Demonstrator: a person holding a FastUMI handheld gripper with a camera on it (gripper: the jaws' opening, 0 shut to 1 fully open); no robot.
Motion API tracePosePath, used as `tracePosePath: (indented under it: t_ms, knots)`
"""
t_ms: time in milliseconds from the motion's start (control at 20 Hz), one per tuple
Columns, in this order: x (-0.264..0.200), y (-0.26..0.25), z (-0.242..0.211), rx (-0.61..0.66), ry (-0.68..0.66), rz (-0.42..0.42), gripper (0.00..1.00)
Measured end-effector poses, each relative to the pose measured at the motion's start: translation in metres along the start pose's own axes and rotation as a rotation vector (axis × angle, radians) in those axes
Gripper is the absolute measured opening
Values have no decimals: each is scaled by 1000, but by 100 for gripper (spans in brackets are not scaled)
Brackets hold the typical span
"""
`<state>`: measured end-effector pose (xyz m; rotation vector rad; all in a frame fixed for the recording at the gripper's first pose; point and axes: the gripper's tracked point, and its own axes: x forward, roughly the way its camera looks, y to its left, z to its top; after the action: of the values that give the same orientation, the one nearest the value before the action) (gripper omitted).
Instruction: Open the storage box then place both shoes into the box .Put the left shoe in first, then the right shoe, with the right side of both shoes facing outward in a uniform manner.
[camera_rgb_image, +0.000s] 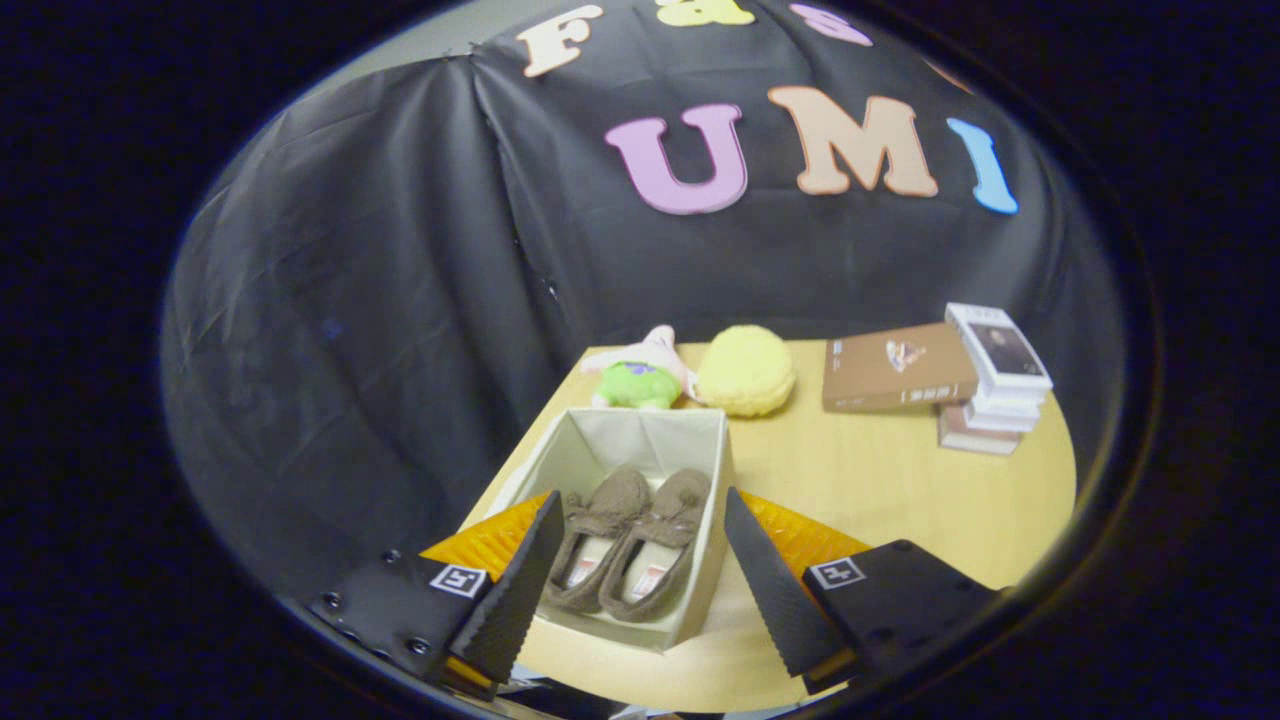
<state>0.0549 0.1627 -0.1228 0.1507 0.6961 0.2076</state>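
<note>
Now the gripper (640, 560) hangs with its fingers spread wide apart and gripping nothing, and the open box (700, 560) sits between them on the wooden surface (900, 500), holding two brown shoes (625, 545) side by side with toes pointing away. Beyond the box lie a green and pink plush toy (640, 375) and, touching it, a yellow cushion (745, 370). Farther right, a brown book (895, 368) leans against a stack of books (995, 385).
</note>
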Motion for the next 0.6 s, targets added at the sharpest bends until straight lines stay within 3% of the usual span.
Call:
tracePosePath:
  t_ms: [350,600]
  knots:
    - [-86,-55,43,-113,-271,-83,100]
    - [-143,-120,58,-141,-425,-225,100]
